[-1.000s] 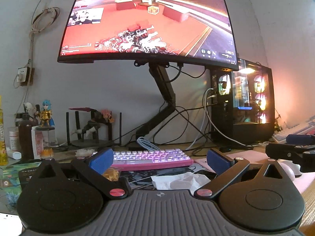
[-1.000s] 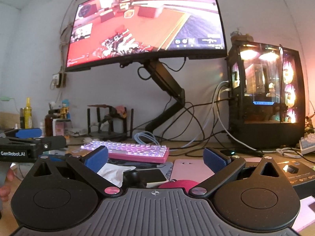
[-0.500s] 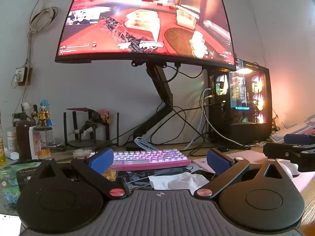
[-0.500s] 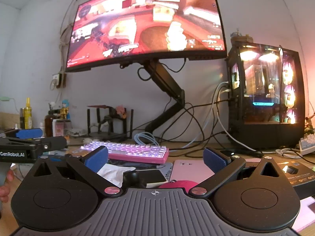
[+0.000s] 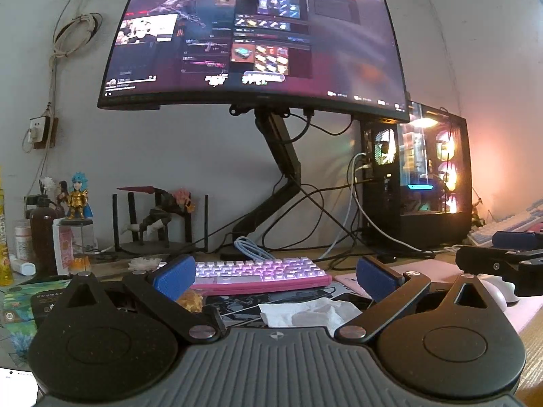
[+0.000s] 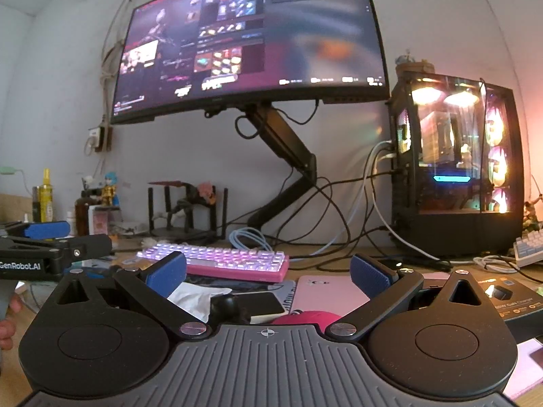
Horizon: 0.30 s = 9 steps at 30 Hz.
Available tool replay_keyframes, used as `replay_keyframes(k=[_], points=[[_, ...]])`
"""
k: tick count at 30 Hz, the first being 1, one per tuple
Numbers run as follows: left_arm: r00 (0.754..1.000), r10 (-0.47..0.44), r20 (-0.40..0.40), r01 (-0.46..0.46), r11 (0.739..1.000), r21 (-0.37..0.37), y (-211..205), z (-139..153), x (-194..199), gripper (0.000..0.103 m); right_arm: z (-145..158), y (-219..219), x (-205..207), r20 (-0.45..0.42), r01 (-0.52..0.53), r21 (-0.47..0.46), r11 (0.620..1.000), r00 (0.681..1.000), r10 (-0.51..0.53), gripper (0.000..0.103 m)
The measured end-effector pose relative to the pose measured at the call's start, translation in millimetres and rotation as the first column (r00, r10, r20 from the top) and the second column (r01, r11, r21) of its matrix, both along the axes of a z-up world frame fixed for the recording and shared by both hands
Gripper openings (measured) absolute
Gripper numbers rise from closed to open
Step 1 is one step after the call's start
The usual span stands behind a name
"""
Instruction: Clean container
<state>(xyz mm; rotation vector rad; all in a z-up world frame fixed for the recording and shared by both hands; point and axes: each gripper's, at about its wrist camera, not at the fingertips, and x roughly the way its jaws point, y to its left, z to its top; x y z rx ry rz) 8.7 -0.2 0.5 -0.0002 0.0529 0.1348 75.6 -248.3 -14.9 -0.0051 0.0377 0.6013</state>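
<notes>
White crumpled tissue [image 5: 307, 313] lies just before the pink keyboard [image 5: 258, 273]; your left gripper [image 5: 275, 276] and right gripper [image 6: 268, 273] gape wide, empty. No container shows; cleaning looks unstarted.

The wooden desk [image 5: 532, 339] carries a lit pink keyboard [image 5: 258, 273], a crumpled tissue [image 5: 305, 313], a white mouse [image 5: 493, 290], a glowing PC case [image 5: 431, 176], figurines [image 5: 79, 200] and bottles [image 5: 42, 234] at left.
</notes>
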Motion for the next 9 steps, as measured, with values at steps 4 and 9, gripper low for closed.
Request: replay_keyframes(k=[4,9], points=[[1.0,-0.001,-0.001,0.001,1.0,-0.001,-0.1,0.1,0.0,0.103,0.3,0.1,0.2,-0.002,0.0,-0.001,1.0,1.0,0.0,0.103],[1.0,-0.002,-0.002,0.002,1.0,-0.002,0.3,0.2,0.7,0.103,0.8,-0.6,0.8,-0.003,0.0,0.0,1.0,1.0,0.0,0.103]])
